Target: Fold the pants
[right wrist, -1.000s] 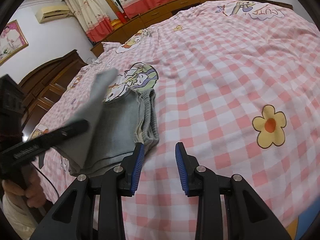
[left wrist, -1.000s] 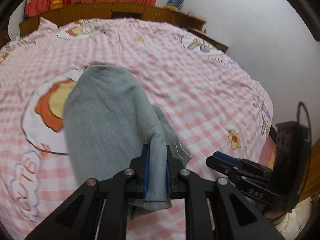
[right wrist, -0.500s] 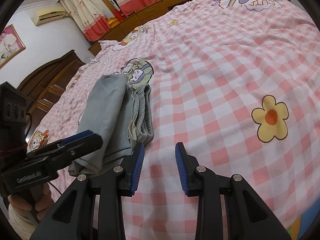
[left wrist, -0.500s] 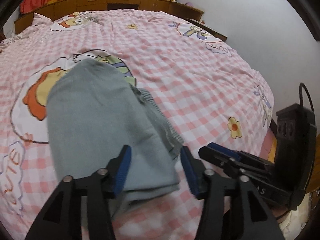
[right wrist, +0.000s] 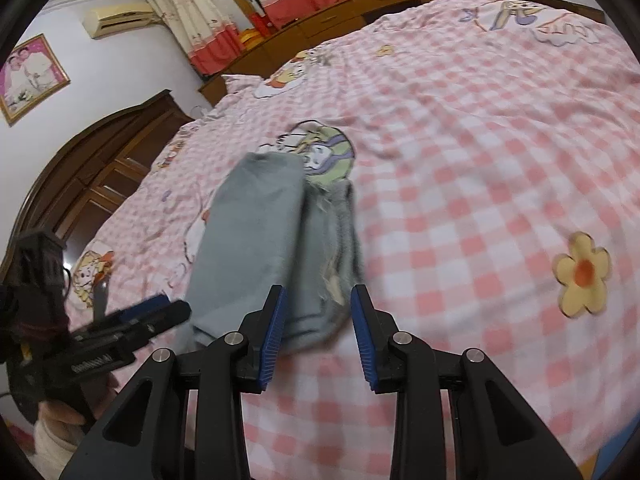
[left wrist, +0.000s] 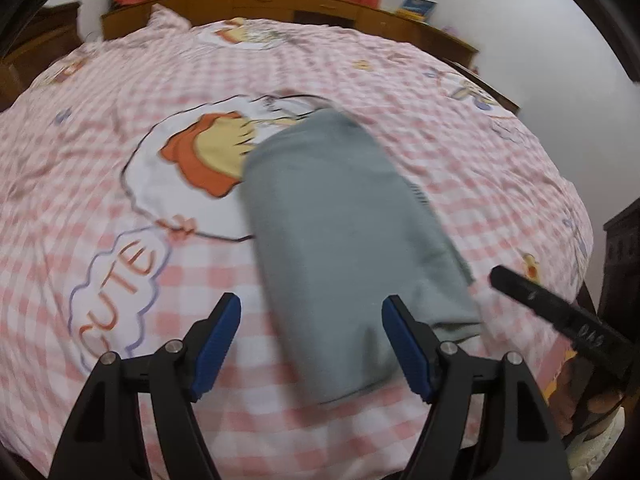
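Observation:
The grey pants (left wrist: 344, 240) lie folded in a long narrow stack on the pink checked bedspread (left wrist: 120, 264). My left gripper (left wrist: 310, 344) is wide open and empty, just above the near end of the stack. In the right wrist view the pants (right wrist: 256, 240) show their folded layers and waistband edge on the right side. My right gripper (right wrist: 318, 332) is open and empty, with its tips over the near end of the pants. The left gripper (right wrist: 132, 328) appears at the lower left of that view.
The bed fills both views, with cartoon prints and a yellow flower (right wrist: 582, 272). A wooden headboard and cabinets (left wrist: 280, 4) stand at the far side. A dark wardrobe (right wrist: 92, 168) stands on the left. The right gripper (left wrist: 560, 316) shows at the right edge.
My left gripper has let go of the pant leg and opened wide; the leg now lies flat on the stack. My right gripper has moved closer over the pants' near end.

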`<action>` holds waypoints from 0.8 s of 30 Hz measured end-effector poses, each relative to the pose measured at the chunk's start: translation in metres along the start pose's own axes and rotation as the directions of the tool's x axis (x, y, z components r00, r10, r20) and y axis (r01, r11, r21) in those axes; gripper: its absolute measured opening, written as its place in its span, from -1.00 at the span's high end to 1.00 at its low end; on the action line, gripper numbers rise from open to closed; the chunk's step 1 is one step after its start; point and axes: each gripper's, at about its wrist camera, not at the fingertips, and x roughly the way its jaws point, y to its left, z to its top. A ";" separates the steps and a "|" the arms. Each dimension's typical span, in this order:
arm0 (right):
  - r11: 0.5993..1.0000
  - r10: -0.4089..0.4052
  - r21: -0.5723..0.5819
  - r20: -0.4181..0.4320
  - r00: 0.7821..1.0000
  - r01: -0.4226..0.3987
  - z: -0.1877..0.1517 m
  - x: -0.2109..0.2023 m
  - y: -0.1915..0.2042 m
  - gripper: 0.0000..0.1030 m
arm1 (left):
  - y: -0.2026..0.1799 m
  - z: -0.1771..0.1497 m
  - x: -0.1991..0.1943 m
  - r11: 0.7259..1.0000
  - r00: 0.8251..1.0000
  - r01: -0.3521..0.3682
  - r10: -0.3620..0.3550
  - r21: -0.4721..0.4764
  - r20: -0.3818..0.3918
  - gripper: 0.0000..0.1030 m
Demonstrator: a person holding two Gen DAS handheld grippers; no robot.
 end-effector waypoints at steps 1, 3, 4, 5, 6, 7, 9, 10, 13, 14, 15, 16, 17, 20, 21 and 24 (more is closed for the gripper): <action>1.000 0.004 -0.005 -0.008 1.000 -0.004 0.003 0.004 0.002 0.34 | 0.004 -0.002 0.000 1.000 1.000 -0.008 0.008 -0.010 0.002 -0.50; 1.000 0.003 -0.015 -0.037 0.999 -0.003 0.009 0.015 0.007 0.34 | 0.013 -0.005 0.003 0.999 1.000 -0.019 0.019 -0.027 0.002 -0.52; 1.000 0.000 -0.022 -0.050 0.999 -0.001 0.011 0.020 0.009 0.34 | 0.015 -0.006 0.003 0.999 1.000 -0.019 0.019 -0.031 0.001 -0.52; 1.000 -0.003 -0.030 -0.062 0.998 0.001 0.012 0.024 0.011 0.34 | 0.017 -0.008 0.005 0.999 1.000 -0.015 0.015 -0.040 -0.001 -0.53; 0.999 -0.008 -0.040 -0.074 0.997 0.005 0.012 0.029 0.013 0.34 | 0.020 -0.010 0.008 0.999 1.000 -0.006 0.005 -0.053 -0.003 -0.54; 0.999 -0.016 -0.048 -0.086 0.996 0.011 0.013 0.035 0.015 0.34 | 0.023 -0.012 0.010 0.998 1.000 0.006 -0.006 -0.066 -0.004 -0.55; 0.999 -0.022 -0.052 -0.107 0.994 0.017 0.015 0.044 0.017 0.34 | 0.025 -0.014 0.014 0.997 1.000 0.017 -0.017 -0.074 -0.006 -0.57; 0.999 -0.023 -0.051 -0.116 0.993 0.018 0.016 0.048 0.018 0.34 | 0.026 -0.015 0.015 0.997 1.000 0.022 -0.023 -0.078 -0.007 -0.60; 0.998 -0.038 -0.056 -0.137 0.990 0.030 0.017 0.057 0.021 0.34 | 0.033 -0.015 0.018 0.995 0.999 0.052 -0.052 -0.089 0.001 -0.66; 0.997 -0.042 -0.063 -0.142 0.989 0.034 0.018 0.060 0.024 0.34 | 0.035 -0.016 0.018 0.994 0.998 0.061 -0.061 -0.092 0.004 -0.67; 0.997 -0.046 -0.072 -0.147 0.988 0.036 0.019 0.062 0.026 0.34 | 0.037 -0.017 0.019 0.993 0.997 0.072 -0.072 -0.095 0.007 -0.68; 0.996 -0.049 -0.079 -0.154 0.987 0.037 0.020 0.064 0.029 0.34 | 0.038 -0.017 0.020 0.992 0.997 0.080 -0.079 -0.098 0.010 -0.68; 0.996 -0.048 -0.083 -0.160 0.986 0.035 0.020 0.066 0.031 0.34 | 0.039 -0.017 0.020 0.991 0.996 0.084 -0.083 -0.101 0.012 -0.69; 0.997 -0.042 -0.077 -0.170 0.985 0.029 0.021 0.071 0.034 0.34 | 0.040 -0.018 0.020 0.990 0.995 0.098 -0.096 -0.105 0.019 -0.69; 0.997 -0.042 -0.075 -0.169 0.985 0.030 0.021 0.072 0.035 0.34 | 0.041 -0.018 0.019 0.989 0.995 0.103 -0.101 -0.104 0.022 -0.69; 0.996 -0.044 -0.079 -0.161 0.986 0.031 0.020 0.072 0.037 0.35 | 0.044 -0.018 0.017 0.986 0.993 0.120 -0.118 -0.113 0.029 -0.69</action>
